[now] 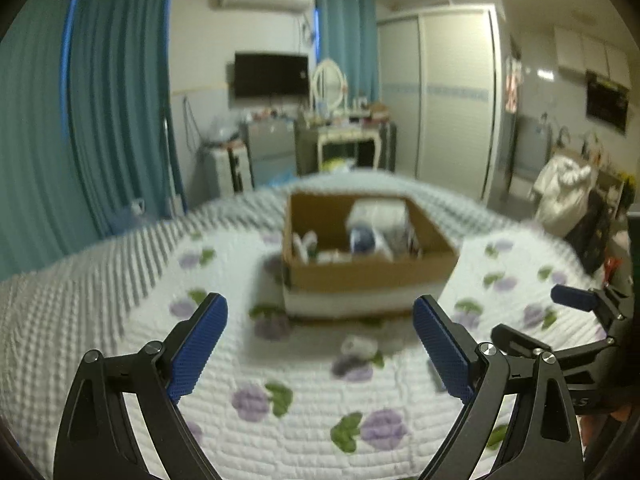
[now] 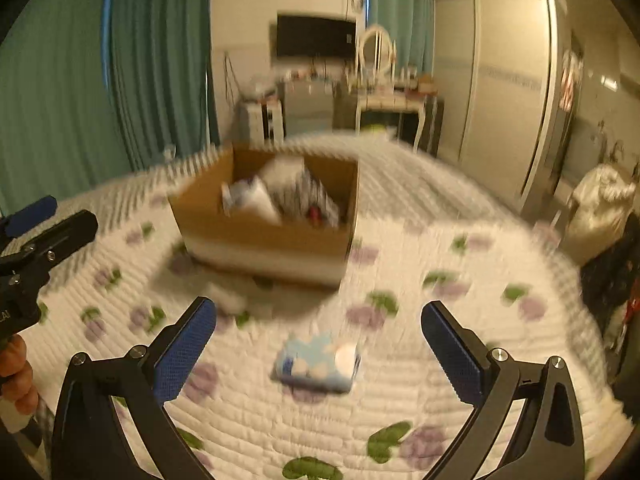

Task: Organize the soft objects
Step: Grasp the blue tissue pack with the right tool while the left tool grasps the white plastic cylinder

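Left hand-held gripper [image 1: 320, 344]: fingers spread wide, nothing between them, hovering over the bed [image 1: 100, 320] w/ its white quilt printed in purple flowers. Right hand-held gripper [image 2: 319, 350]: likewise spread wide, holding nothing.

Cardboard box [image 1: 372, 276] sits on the bed, centre, far side of both grippers; open top, already holding several white and blue soft items (too blurred to identify individually). In the right wrist view the same box [image 2: 264, 240] lies left of centre.

Light-blue packet w/ white spots [image 2: 318, 362], prob. a tissue pack, lies on the quilt between the right gripper's fingers but apart from both, near side of the box. Small pale roll-like object [image 1: 358, 346] lies on the quilt just in front of the box, between the left gripper's fingers, not touched.

Right gripper visible at the right edge of the left wrist view; left gripper at the left edge of the right wrist view.
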